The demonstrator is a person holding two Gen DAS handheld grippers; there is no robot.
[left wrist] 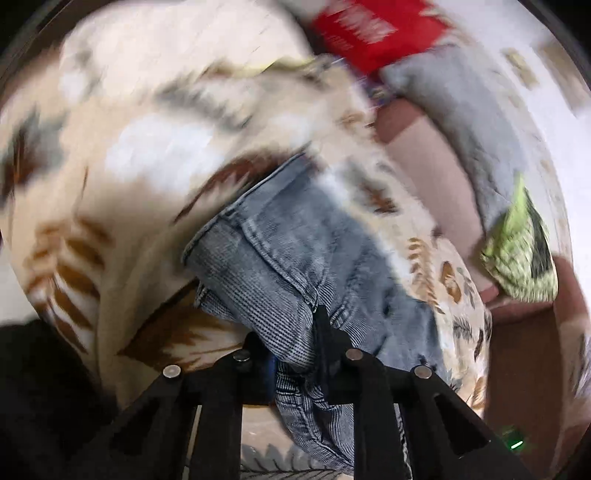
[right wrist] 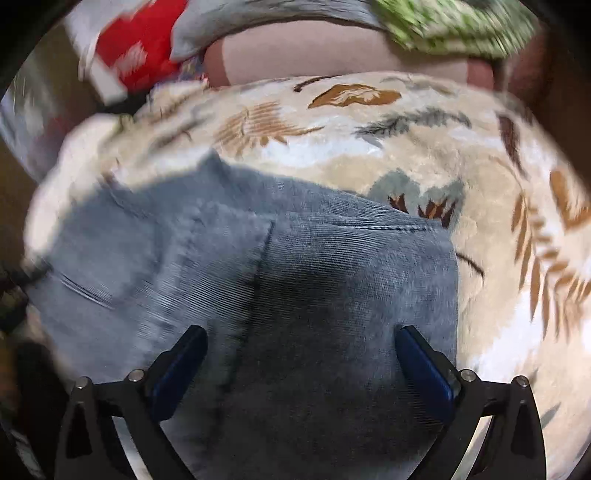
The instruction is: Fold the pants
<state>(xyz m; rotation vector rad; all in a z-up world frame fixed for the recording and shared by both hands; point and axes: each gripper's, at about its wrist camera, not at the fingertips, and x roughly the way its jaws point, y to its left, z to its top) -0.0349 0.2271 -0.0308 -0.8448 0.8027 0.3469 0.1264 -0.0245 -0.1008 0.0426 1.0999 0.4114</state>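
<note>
Left gripper (left wrist: 295, 354) is pinching a bunched fold of the blue corduroy pants (right wrist: 295, 288), fingers closed on fabric. Right gripper (right wrist: 299, 362) is hovering wide apart, holding nothing, directly over the flat panel. Pants are lying on the leaf-print blanket (right wrist: 498, 221), stretching away from the right gripper toward the left.

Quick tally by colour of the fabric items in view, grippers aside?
Blue-grey: 1, pants
Cream, leaf print: 1, blanket
Grey: 1, cloth
Green: 1, patterned cloth
Red: 1, item, too blurred to identify
Total: 5
</note>
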